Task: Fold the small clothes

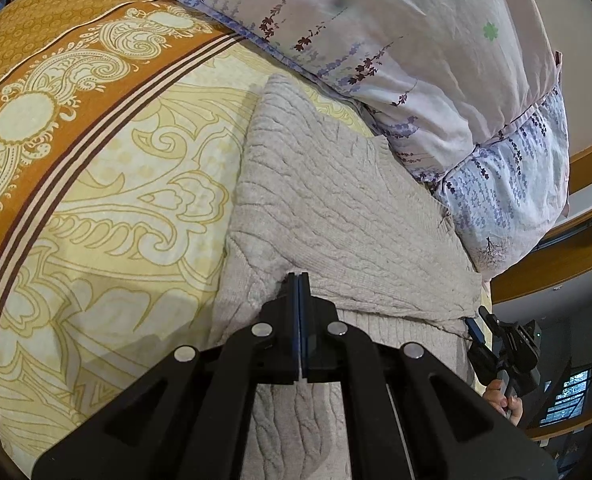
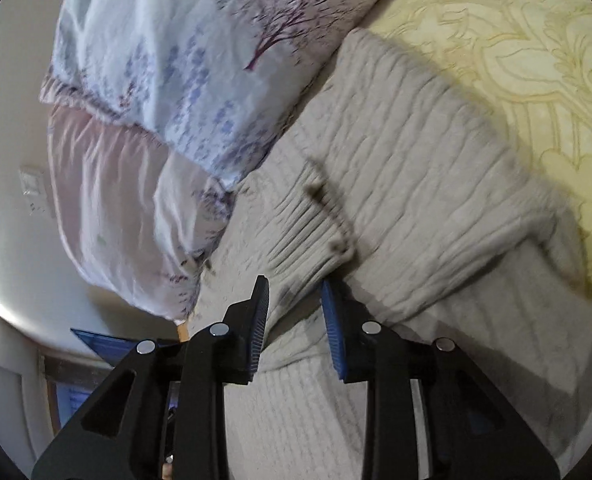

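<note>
A beige cable-knit sweater lies partly folded on the bed, one layer turned over another. My left gripper is shut, its pads pressed together at the folded edge of the knit; I cannot tell whether fabric is pinched between them. My right gripper is open just above the sweater, its jaws on either side of a ribbed edge. The right gripper also shows at the sweater's right corner in the left wrist view, held by a hand.
The bed has a yellow patterned sheet with an orange border. A floral lavender pillow lies against the sweater's far side and also shows in the right wrist view. A wooden bed frame runs at the right.
</note>
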`<state>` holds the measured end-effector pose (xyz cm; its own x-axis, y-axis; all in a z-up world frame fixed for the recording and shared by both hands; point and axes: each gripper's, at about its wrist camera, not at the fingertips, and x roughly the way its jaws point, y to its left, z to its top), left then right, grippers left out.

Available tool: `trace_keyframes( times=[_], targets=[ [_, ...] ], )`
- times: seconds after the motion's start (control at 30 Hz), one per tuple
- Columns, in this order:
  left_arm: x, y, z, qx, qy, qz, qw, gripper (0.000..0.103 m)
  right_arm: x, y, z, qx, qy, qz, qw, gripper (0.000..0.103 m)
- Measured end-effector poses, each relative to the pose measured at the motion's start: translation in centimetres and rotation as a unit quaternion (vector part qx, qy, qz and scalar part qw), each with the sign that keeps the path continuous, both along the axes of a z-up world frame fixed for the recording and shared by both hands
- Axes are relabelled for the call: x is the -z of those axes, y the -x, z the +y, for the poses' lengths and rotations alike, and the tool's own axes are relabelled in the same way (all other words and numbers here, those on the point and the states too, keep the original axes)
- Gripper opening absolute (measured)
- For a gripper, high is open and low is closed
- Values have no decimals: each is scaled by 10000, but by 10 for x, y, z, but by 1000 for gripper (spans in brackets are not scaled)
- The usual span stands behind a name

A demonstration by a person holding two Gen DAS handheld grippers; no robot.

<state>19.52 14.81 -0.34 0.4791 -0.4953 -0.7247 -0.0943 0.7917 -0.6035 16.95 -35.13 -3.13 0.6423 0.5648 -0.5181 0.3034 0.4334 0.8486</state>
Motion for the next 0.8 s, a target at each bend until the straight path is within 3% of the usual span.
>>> trace_keyframes(
  times=[0.1,0.17,0.3,0.33,0.4,0.5,0.53,0.57,0.67,0.77,0.8],
  targets=[
    [0,0,0,-1,29,21,10000,3,1,-6,-5,124,59,50,9999,26],
    [0,-1,1,-2,55,38,10000,3,-2,-8,-7,191,215,8,9996,8],
    [0,-1,1,16,65,33,10000,3,-49,5,9,143,1382,-879,9864,8],
    [0,-1,1,18,67,35,10000,3,-52,7,11,145,1521,-891,9842,8],
    [0,-1,1,24,66,33,10000,3,-48,9,15,123,1810,-602,9816,8],
    [-1,0,0,59,80,32,9999,3,-29,4,11,74,1867,-119,9823,8],
    [-3,2,0,120,109,29,9999,9,-21,2,10,8,1837,61,9830,8],
    [-5,5,-1,190,129,13,9997,23,-18,1,12,-54,1831,130,9830,8],
    [-21,24,-5,419,-77,-272,9987,45,-29,16,7,-55,2011,94,9795,21],
    [-39,51,-1,601,-461,-669,9949,56,-46,42,-4,-112,2222,-164,9748,55],
    [-42,58,3,609,-532,-743,9939,58,-50,53,-9,-161,2283,-235,9732,56]
  ],
)
